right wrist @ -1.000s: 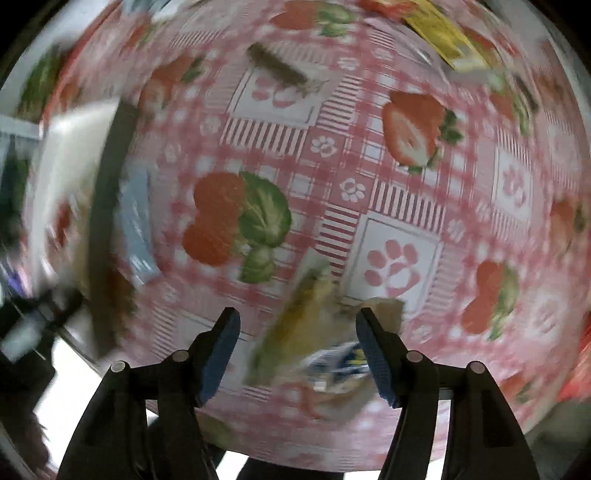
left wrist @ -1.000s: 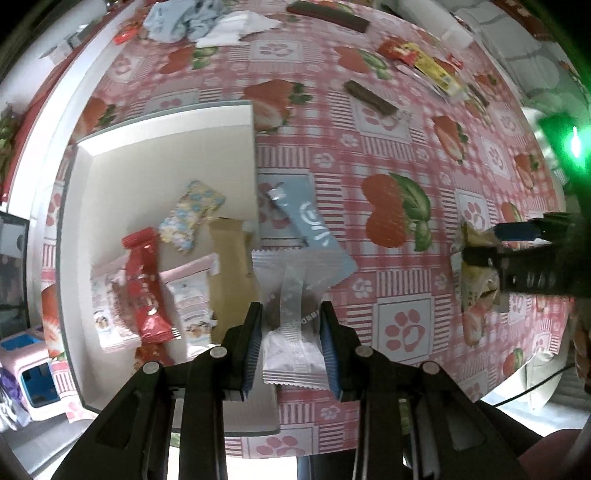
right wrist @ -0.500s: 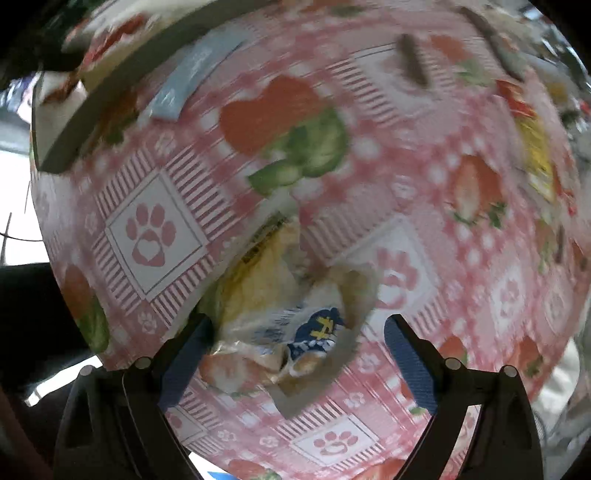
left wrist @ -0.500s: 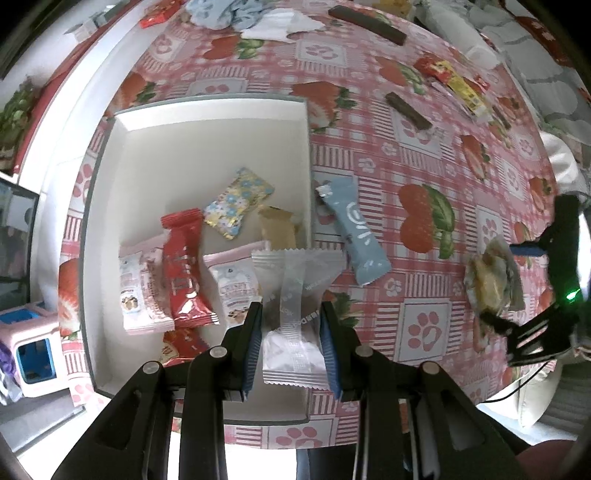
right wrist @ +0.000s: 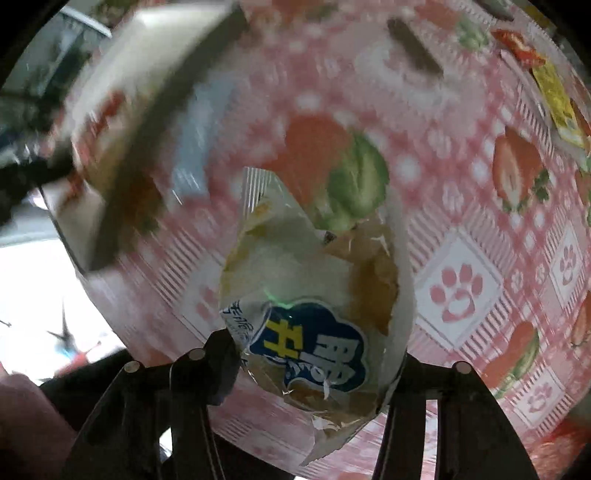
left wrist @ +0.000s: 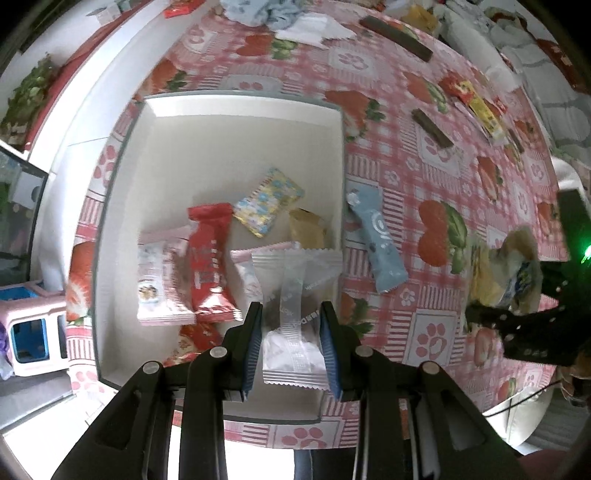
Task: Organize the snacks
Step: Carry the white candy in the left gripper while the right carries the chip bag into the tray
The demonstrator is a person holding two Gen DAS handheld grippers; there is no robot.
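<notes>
I have the left gripper [left wrist: 291,343] pointing straight down, its blue pads clamped on a clear white snack packet [left wrist: 295,317] that hangs over the near right corner of the white box [left wrist: 221,110]. The packet's crimped upper edge fans out toward twelve o'clock above the fingers, and its lower edge sits between them.

Inside the box, at about ten o'clock from my left gripper, I see a red packet [left wrist: 210,262] lying partly over a pale pink packet [left wrist: 159,280]. A flowered yellow-and-blue packet [left wrist: 269,206] lies at about twelve o'clock, with a tan packet [left wrist: 308,229] just beside it against the right wall. Another pink packet is partly hidden behind the one I hold.

Outside the box, on the strawberry-print tablecloth [left wrist: 436,332], a light blue packet [left wrist: 380,243] lies just beside the right wall, at about one o'clock. Two brown bars lie farther off near the top, one [left wrist: 432,129] closer and one [left wrist: 395,33] beyond it, and a yellow-and-red packet [left wrist: 476,107] lies toward two o'clock.

The right gripper [right wrist: 314,369] has just been closing its jaws, and a crumpled clear bag with a blue label [right wrist: 314,295] sits between them. Its fingers press into both sides of the bag, which holds golden-brown pieces. In the left view that gripper shows at three o'clock, carrying the bag well apart from the box. The background of the right view is smeared by blur, so I cannot tell how high the bag is above the cloth.
</notes>
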